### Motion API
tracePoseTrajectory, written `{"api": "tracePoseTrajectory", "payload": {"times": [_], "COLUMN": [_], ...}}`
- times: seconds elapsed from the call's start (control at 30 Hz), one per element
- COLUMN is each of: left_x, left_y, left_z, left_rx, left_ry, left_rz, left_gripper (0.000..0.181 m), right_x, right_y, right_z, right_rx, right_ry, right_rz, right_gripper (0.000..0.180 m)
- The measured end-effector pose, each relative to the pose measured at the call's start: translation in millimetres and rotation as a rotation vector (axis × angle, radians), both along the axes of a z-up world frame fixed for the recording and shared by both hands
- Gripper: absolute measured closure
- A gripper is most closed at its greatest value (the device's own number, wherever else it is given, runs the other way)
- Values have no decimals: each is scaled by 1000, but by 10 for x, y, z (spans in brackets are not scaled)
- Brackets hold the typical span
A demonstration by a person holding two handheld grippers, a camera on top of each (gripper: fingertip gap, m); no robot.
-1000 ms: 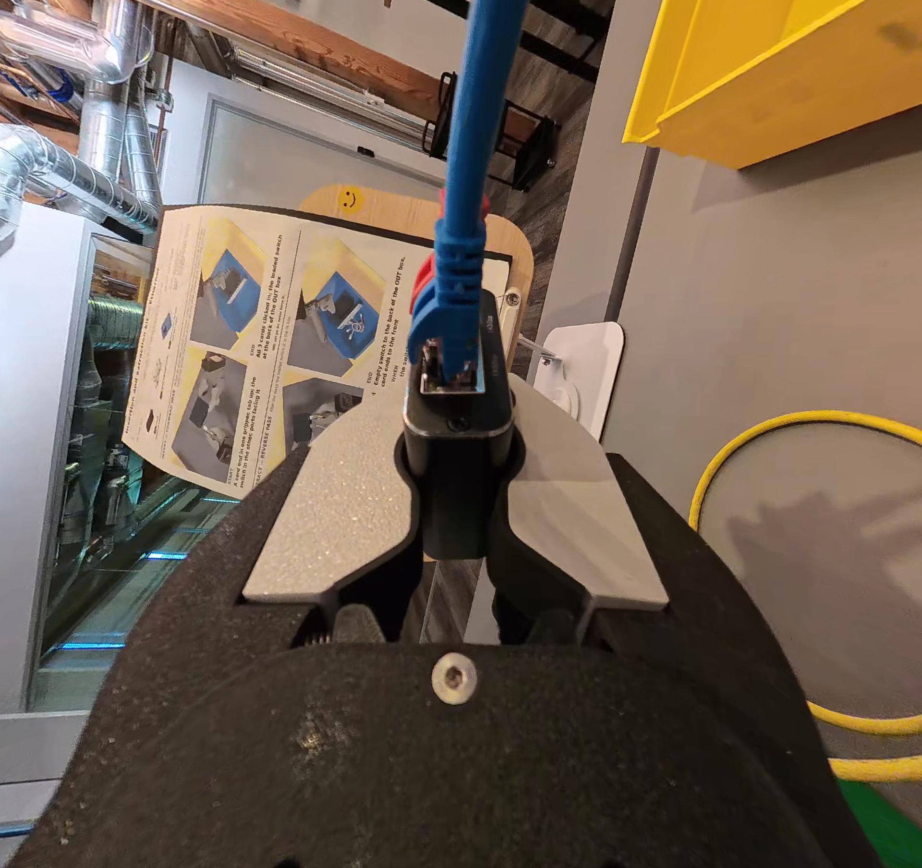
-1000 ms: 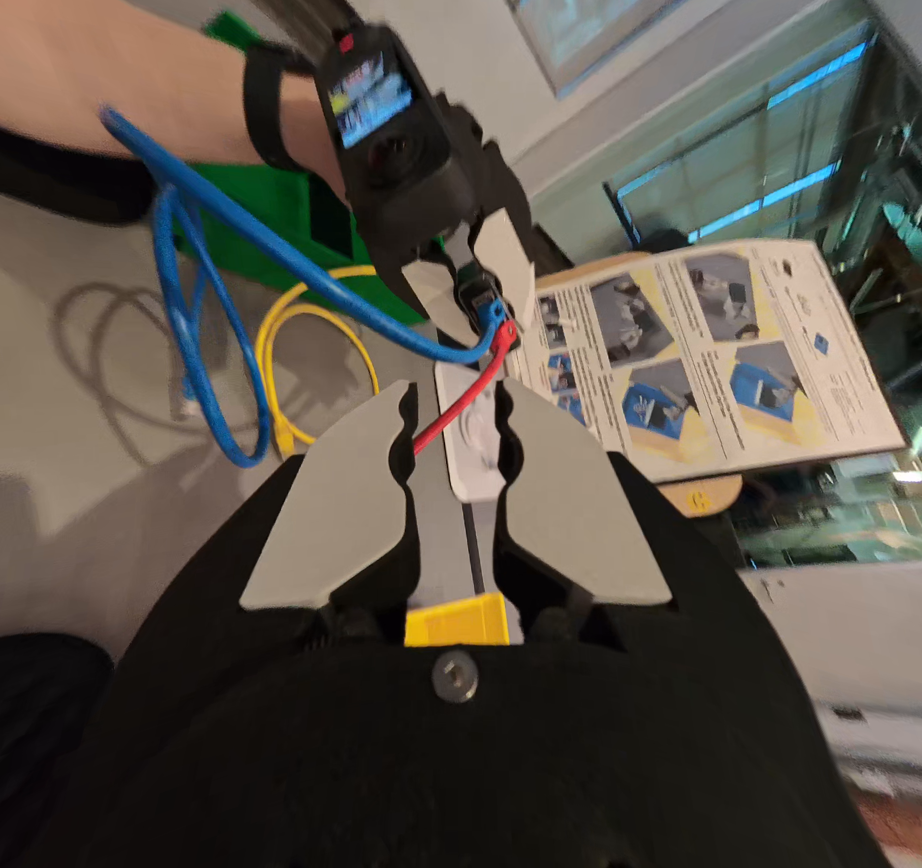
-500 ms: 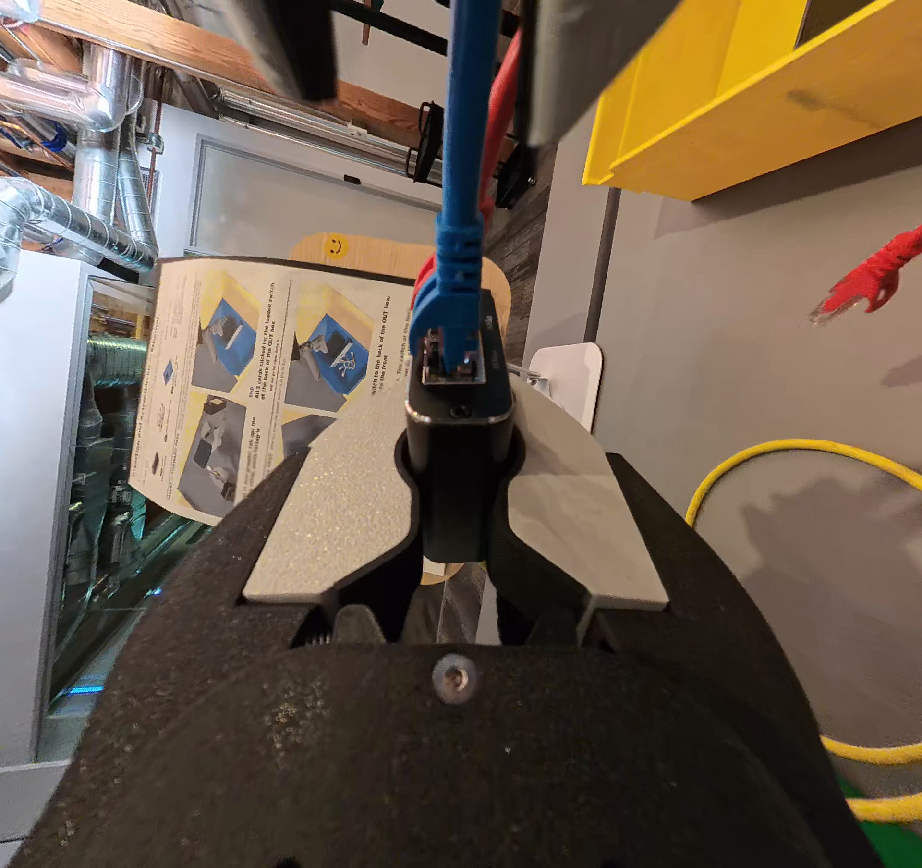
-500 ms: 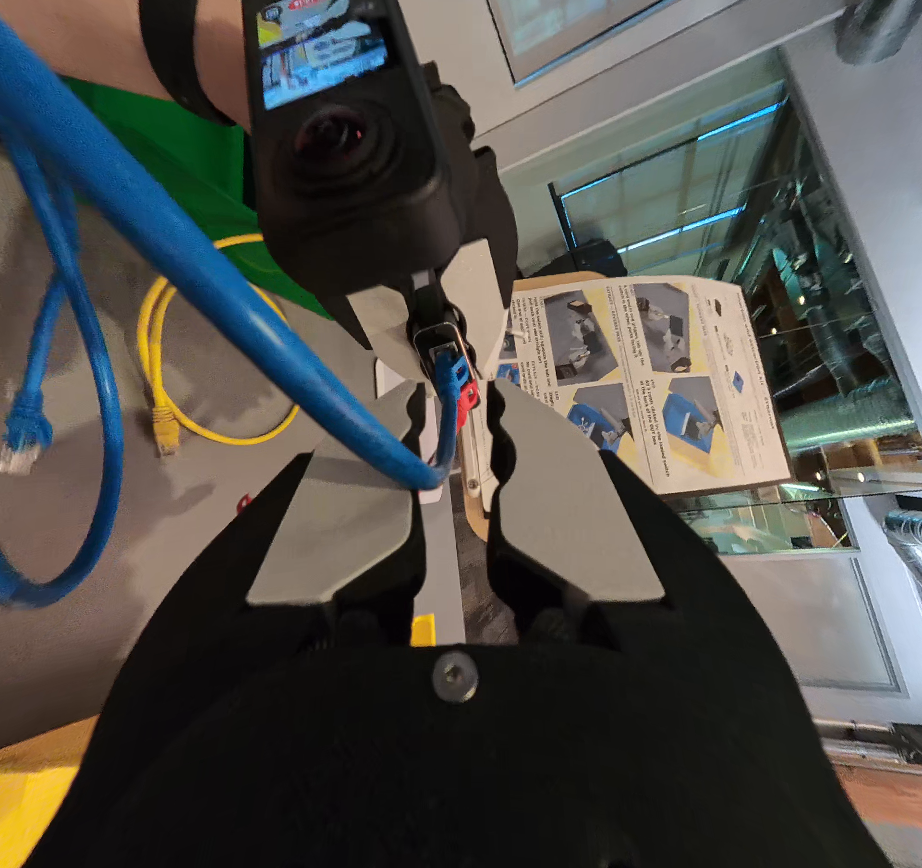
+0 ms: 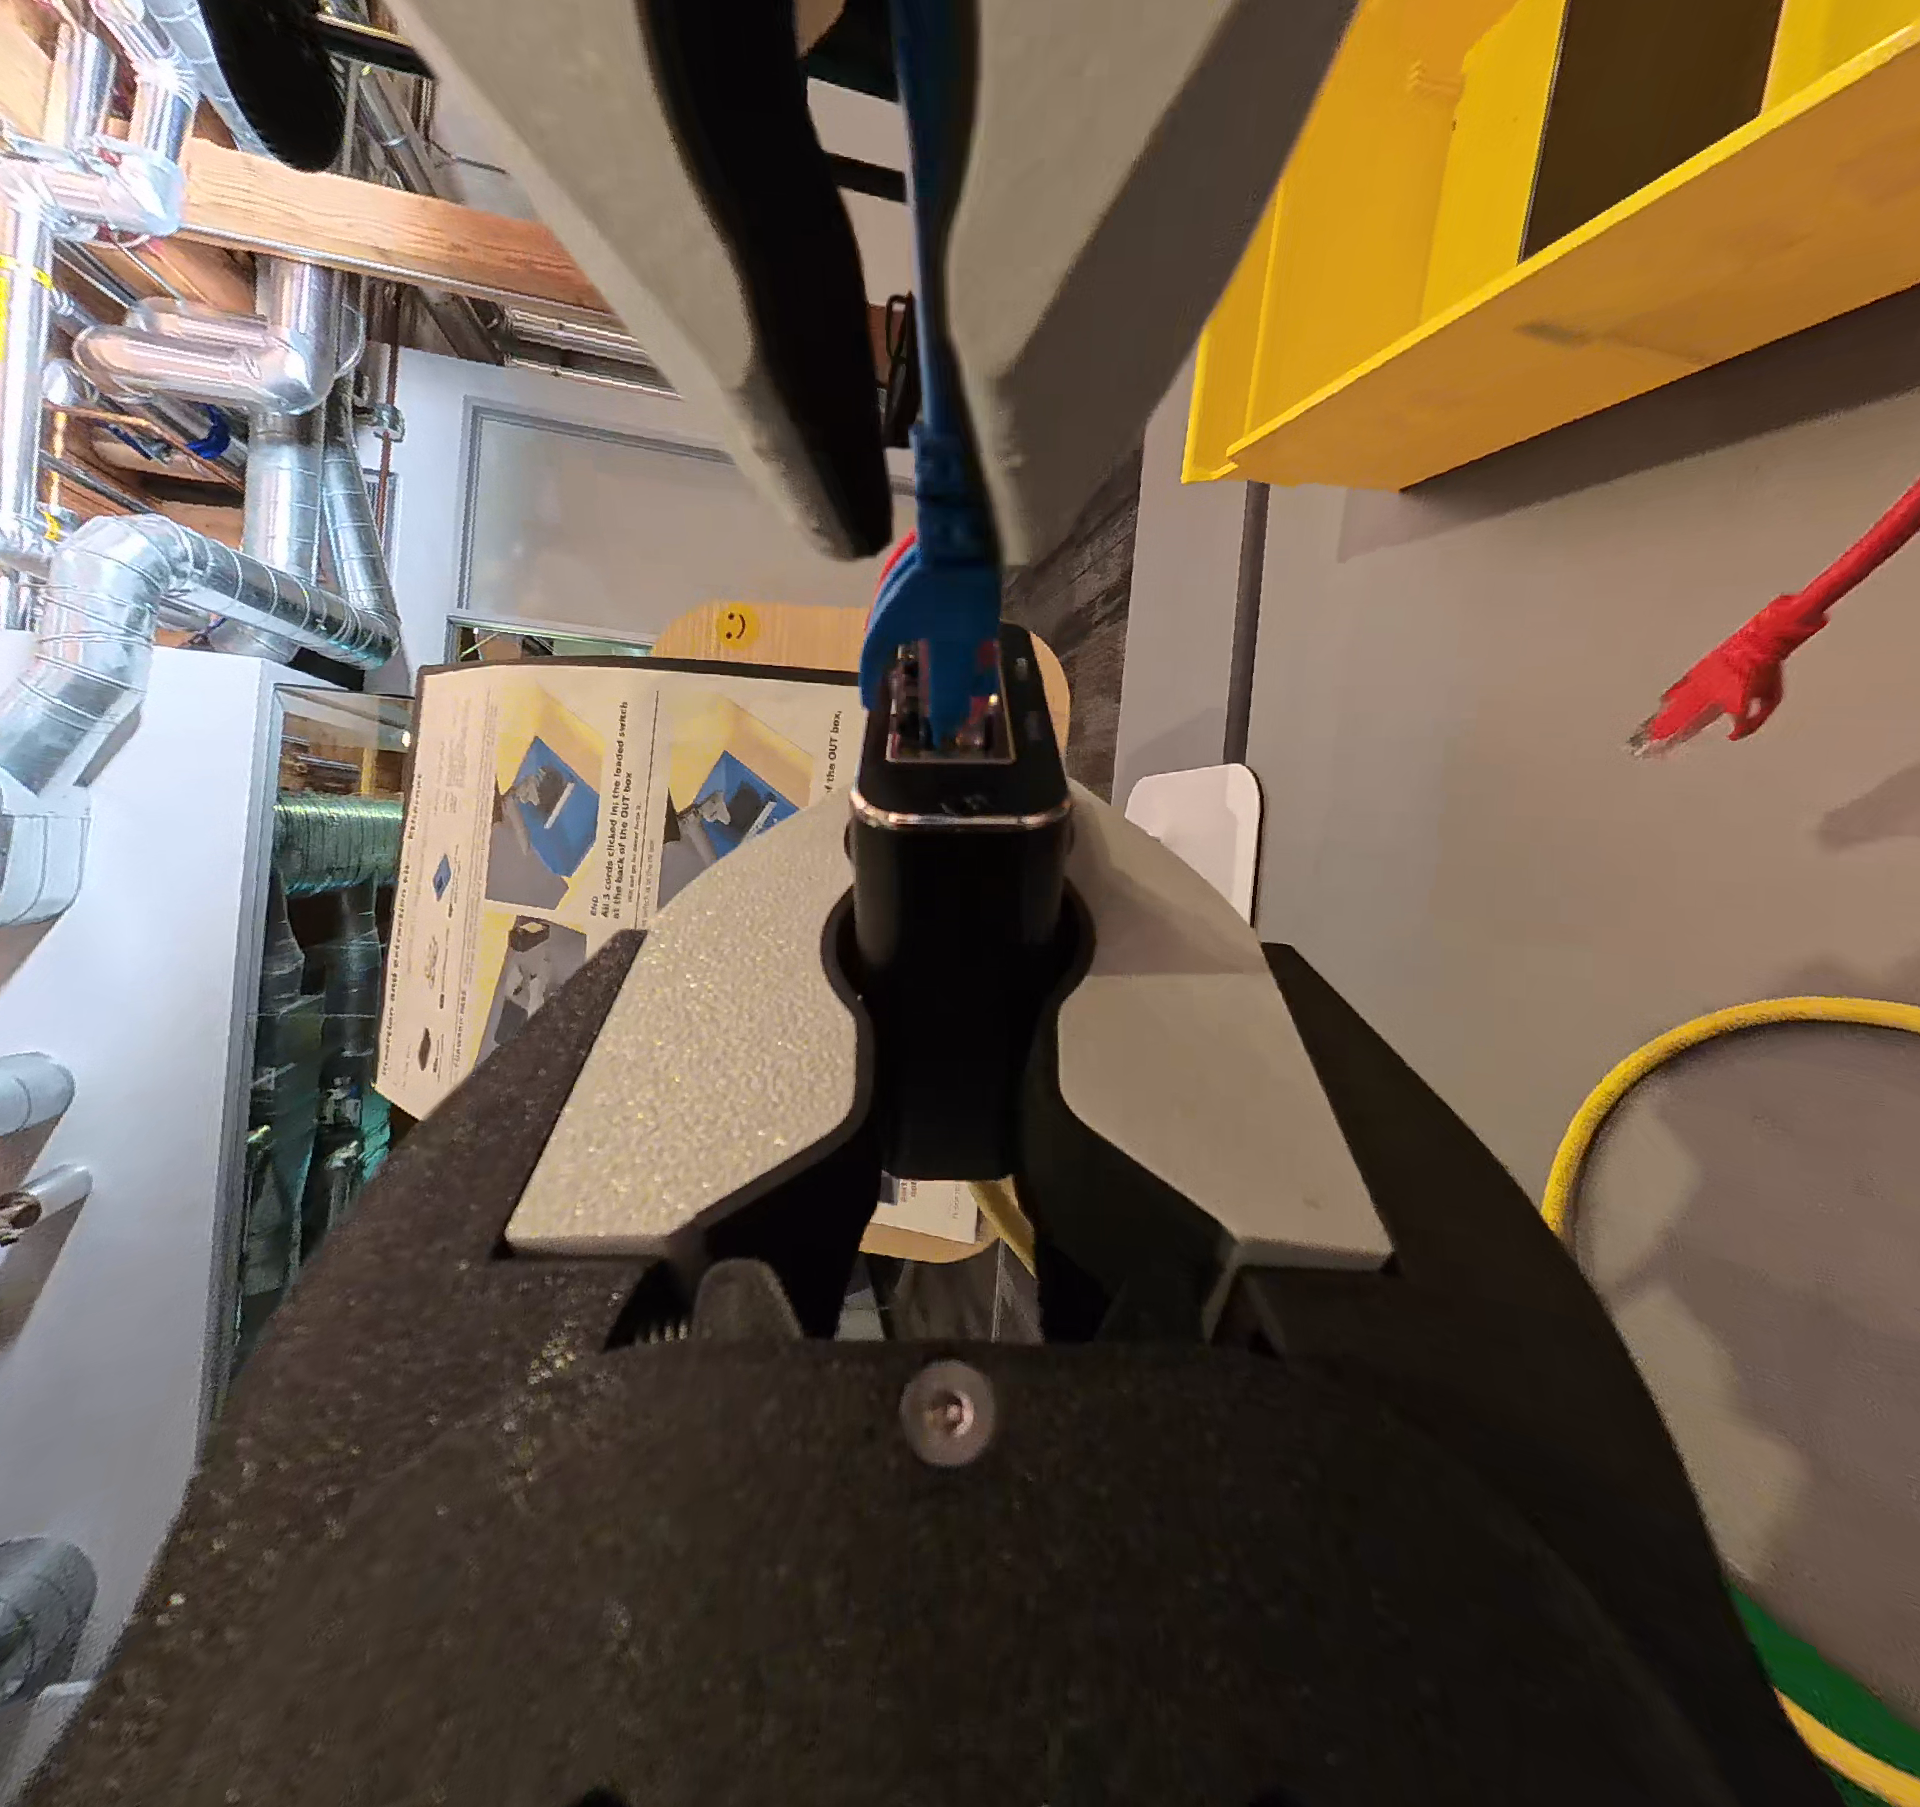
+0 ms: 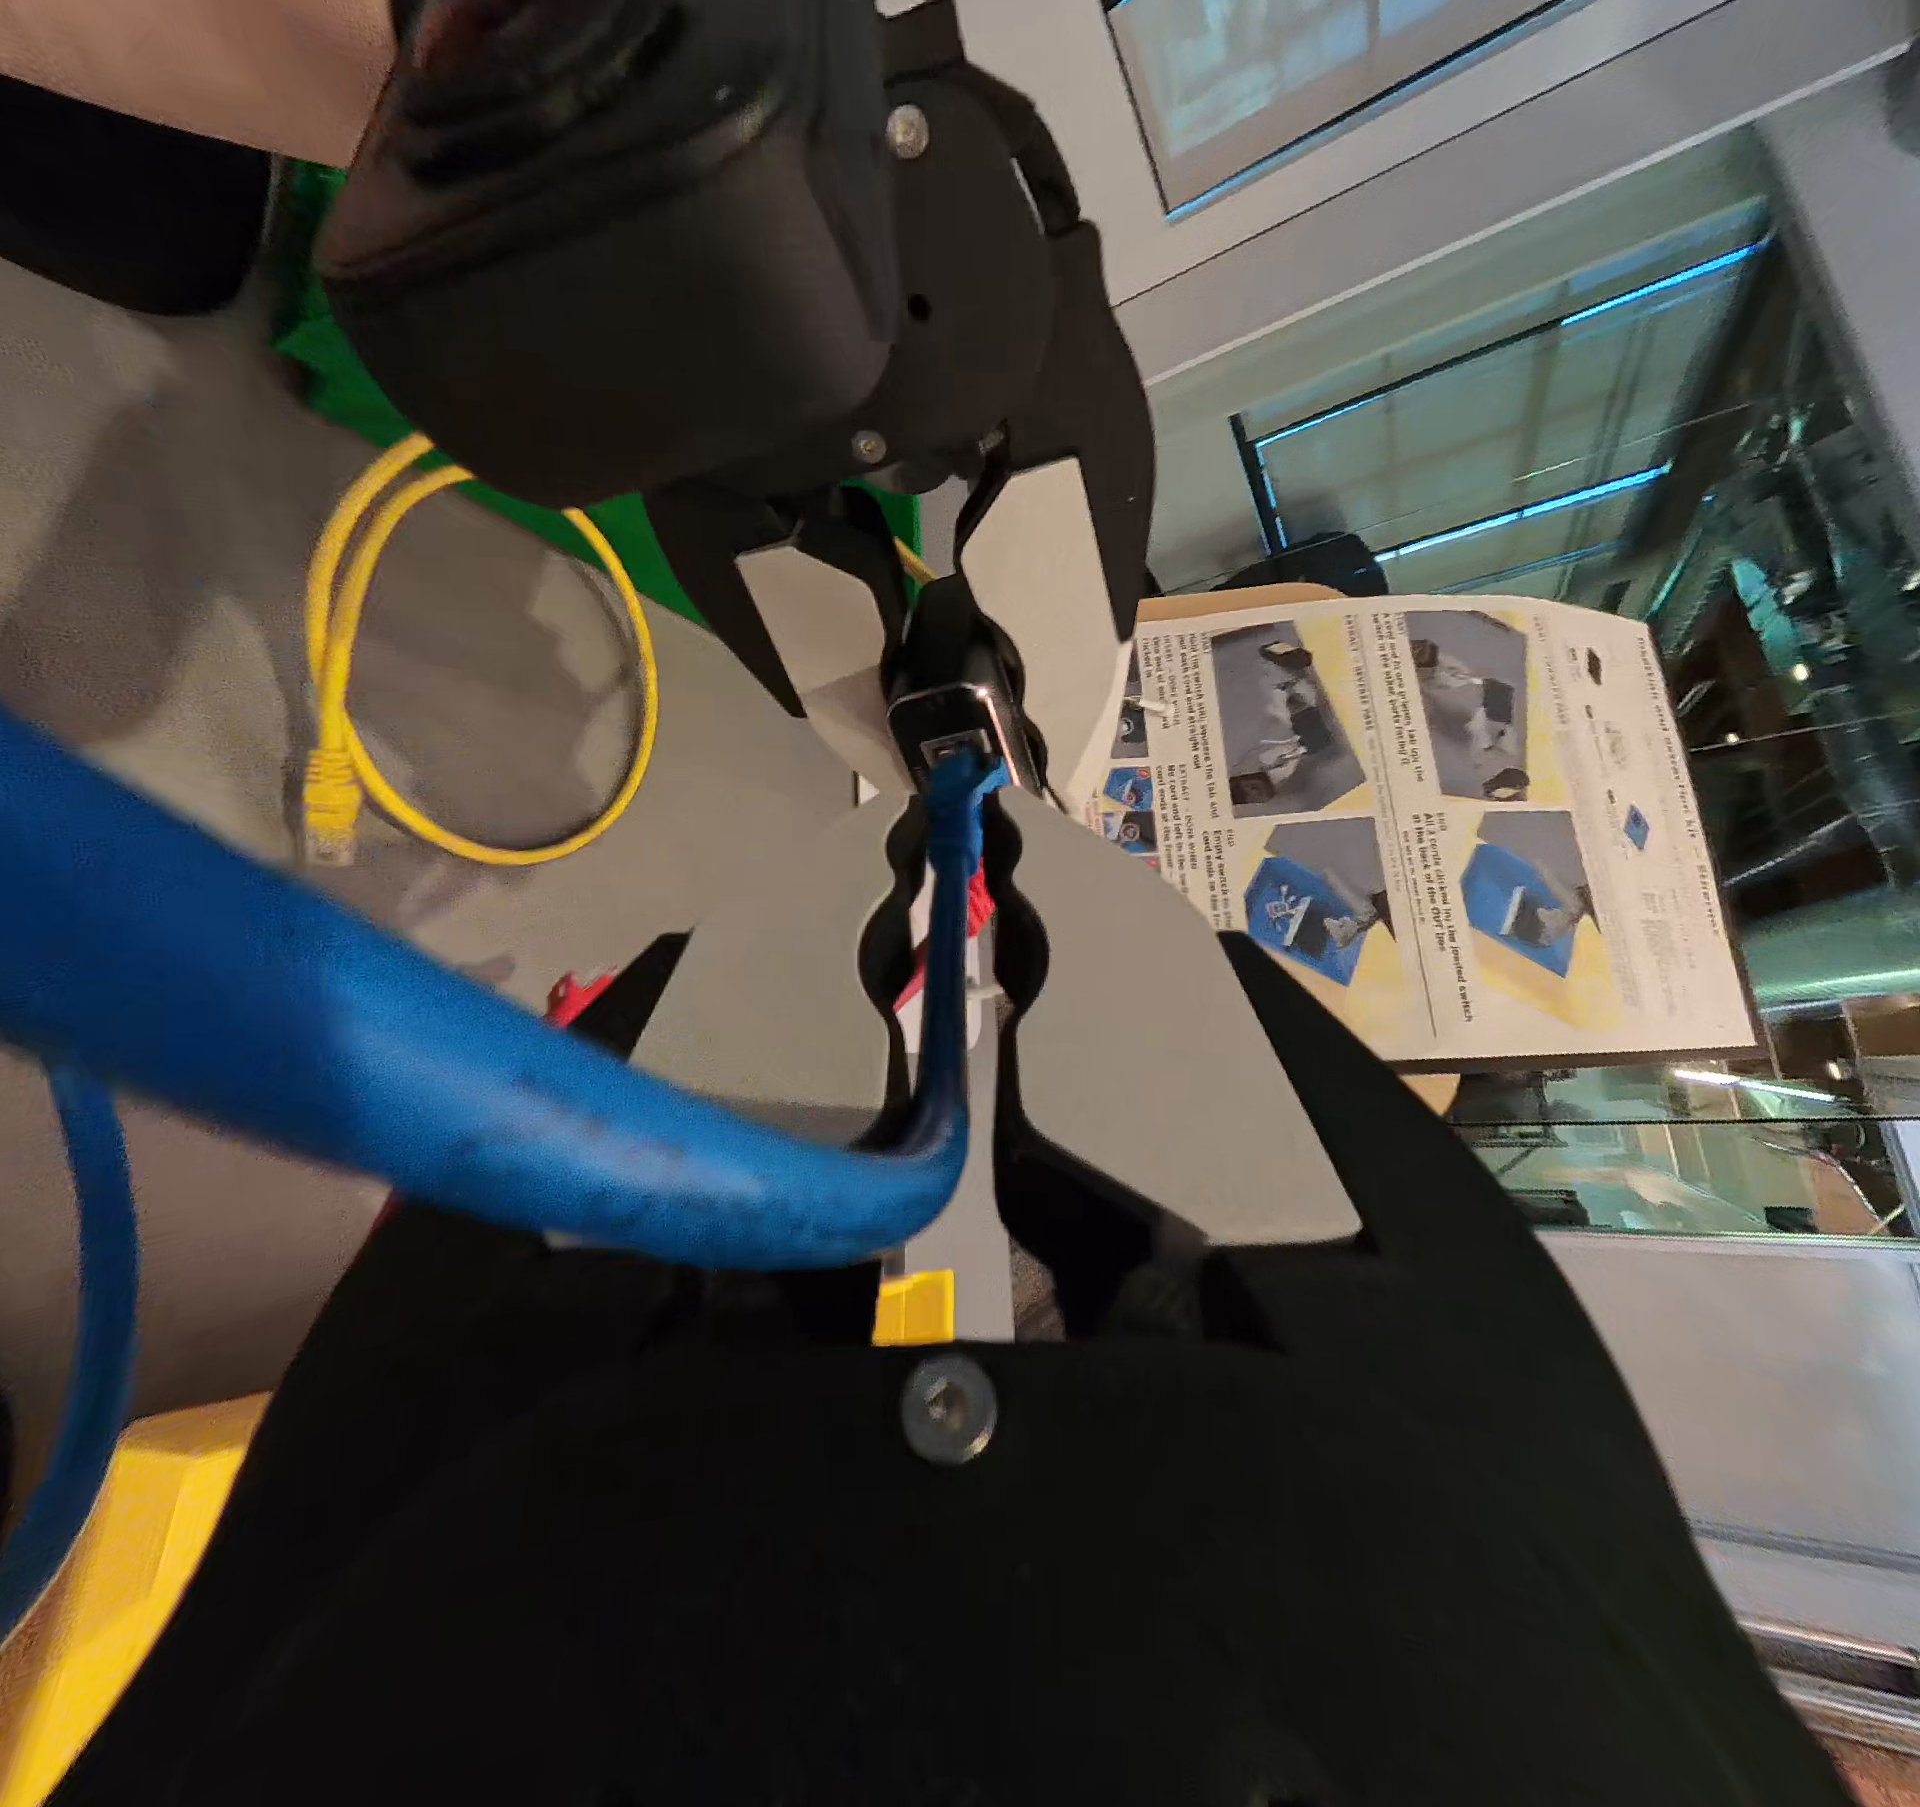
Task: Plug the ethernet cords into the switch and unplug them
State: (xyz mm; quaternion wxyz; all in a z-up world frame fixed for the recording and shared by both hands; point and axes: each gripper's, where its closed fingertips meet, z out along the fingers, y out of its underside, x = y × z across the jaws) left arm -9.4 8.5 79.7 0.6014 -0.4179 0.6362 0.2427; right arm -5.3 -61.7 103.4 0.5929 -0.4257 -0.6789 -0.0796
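My left gripper [image 5: 956,822] is shut on the black switch [image 5: 956,978] and holds it end-up above the grey table. A blue cord [image 5: 935,656] is plugged into its top port, and a red plug [image 5: 891,568] sits in the port behind it. My right gripper [image 6: 954,801] straddles the blue cord [image 6: 948,926] just short of the switch [image 6: 961,708]. Its jaws are narrow, with a slim gap still showing beside the cord. In the left wrist view its fingers [image 5: 790,303] come down from above on either side of the cord.
A loose red plug [image 5: 1745,687] and a coiled yellow cord [image 5: 1662,1040] lie on the grey table [image 5: 1558,874]. A yellow bin [image 5: 1455,355] stands at the far side, a green bin [image 6: 343,375] by the person's arm. An instruction sheet [image 6: 1455,822] stands behind the switch. The grippers' ends are close to 7 centimetres from one another.
My right gripper has moved in along the blue cord up to the switch, and its jaws have narrowed around the cord. My left gripper keeps hold of the switch.
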Motion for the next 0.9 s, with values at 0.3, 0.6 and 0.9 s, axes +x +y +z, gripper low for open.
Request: {"api": "tracePoseTrajectory", "payload": {"times": [0.3,0.6,0.9], "left_x": [3,26,-5], "left_y": [-146,-211,-160], "left_z": [66,77,50], "left_rx": [0,18,31], "left_ry": [-3,9,26], "left_rz": [-65,-104,-97], "left_gripper": [155,155,155], "right_x": [-20,-29,-59], "right_y": [-46,0,51], "right_z": [82,19,-4], "right_rx": [134,97,94], "right_ry": [-30,-36,-43], "right_rz": [7,2,-11], "right_gripper": [162,162,163]}}
